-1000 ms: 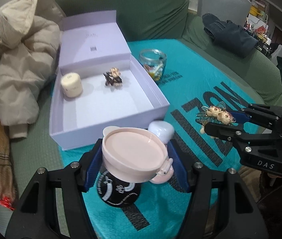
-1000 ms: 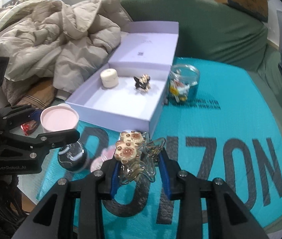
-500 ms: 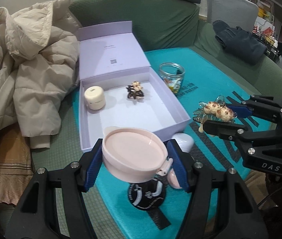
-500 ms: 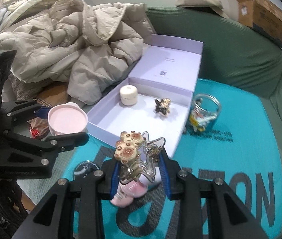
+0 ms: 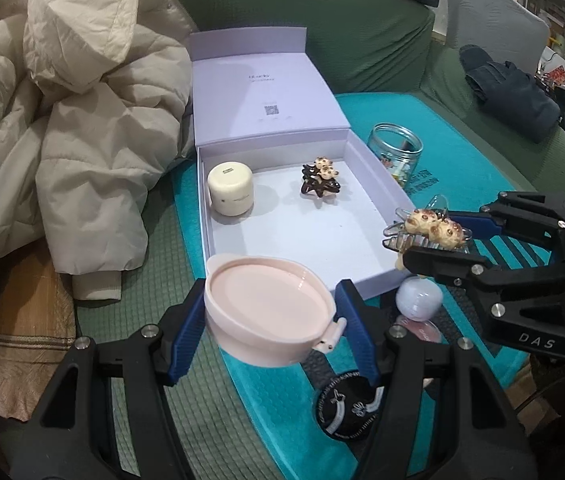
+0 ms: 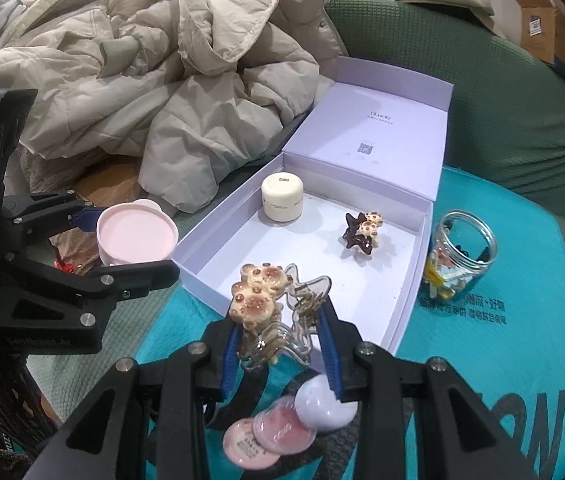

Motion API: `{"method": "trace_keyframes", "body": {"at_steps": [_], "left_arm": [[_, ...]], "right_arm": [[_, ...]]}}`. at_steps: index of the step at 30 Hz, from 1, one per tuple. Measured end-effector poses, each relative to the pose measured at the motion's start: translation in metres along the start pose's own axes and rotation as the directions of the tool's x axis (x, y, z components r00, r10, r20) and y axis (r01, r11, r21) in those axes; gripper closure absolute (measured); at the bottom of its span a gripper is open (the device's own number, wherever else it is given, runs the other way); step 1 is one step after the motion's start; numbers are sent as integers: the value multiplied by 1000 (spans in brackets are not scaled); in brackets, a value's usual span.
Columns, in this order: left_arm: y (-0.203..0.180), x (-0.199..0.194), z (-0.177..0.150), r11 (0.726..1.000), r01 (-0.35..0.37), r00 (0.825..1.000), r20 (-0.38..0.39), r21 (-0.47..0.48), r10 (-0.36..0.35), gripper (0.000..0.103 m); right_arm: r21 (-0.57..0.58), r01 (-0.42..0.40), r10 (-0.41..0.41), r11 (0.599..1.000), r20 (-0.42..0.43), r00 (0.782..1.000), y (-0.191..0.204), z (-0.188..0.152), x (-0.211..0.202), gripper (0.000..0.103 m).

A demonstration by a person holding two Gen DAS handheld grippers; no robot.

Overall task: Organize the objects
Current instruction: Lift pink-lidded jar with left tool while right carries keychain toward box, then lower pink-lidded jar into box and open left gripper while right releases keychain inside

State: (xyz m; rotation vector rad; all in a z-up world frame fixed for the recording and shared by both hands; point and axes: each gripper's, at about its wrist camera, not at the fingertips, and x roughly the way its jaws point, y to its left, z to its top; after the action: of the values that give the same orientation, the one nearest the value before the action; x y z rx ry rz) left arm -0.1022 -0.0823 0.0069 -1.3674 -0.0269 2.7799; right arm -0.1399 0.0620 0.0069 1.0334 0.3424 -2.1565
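Note:
My left gripper point(image 5: 272, 312) is shut on a pink round jar point(image 5: 268, 312), held above the near edge of the open lilac box point(image 5: 302, 236). My right gripper point(image 6: 280, 332) is shut on a clear hair claw with paw decorations point(image 6: 270, 300), raised near the box's front right corner. Each gripper shows in the other view: the right one point(image 5: 434, 236) with the claw point(image 5: 430, 228), the left one point(image 6: 122, 248) with the jar point(image 6: 134, 236). Inside the box point(image 6: 362, 292) sit a cream jar point(image 5: 230, 188) point(image 6: 282, 196) and a dark star clip point(image 5: 320, 180) point(image 6: 362, 232).
On the teal mat point(image 5: 462, 160) stand a glass jar of small items point(image 5: 396, 152) point(image 6: 458, 256), a white round case point(image 5: 418, 298) point(image 6: 322, 404), pink discs point(image 6: 270, 432) and a black round tin point(image 5: 350, 408). A beige jacket point(image 5: 62, 120) is heaped left of the box on the green sofa point(image 5: 362, 28).
Both grippers have risen and swung left with their loads; the box now lies straight ahead and closer, and the small items on the mat have dropped below and behind the fingers.

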Motion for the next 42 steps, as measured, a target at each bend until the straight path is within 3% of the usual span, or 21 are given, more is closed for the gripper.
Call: {"method": "trace_keyframes", "body": {"at_steps": [21, 34, 42], "left_arm": [[20, 70, 62, 999, 43, 997, 66, -9, -42, 41], [38, 111, 93, 998, 31, 996, 91, -51, -26, 41], [40, 130, 99, 998, 50, 995, 90, -40, -47, 41]], "right_arm": [[59, 53, -52, 997, -24, 998, -65, 30, 62, 68], [48, 207, -206, 977, -16, 978, -95, 58, 89, 68], [18, 230, -230, 973, -29, 973, -98, 68, 113, 68]]}}
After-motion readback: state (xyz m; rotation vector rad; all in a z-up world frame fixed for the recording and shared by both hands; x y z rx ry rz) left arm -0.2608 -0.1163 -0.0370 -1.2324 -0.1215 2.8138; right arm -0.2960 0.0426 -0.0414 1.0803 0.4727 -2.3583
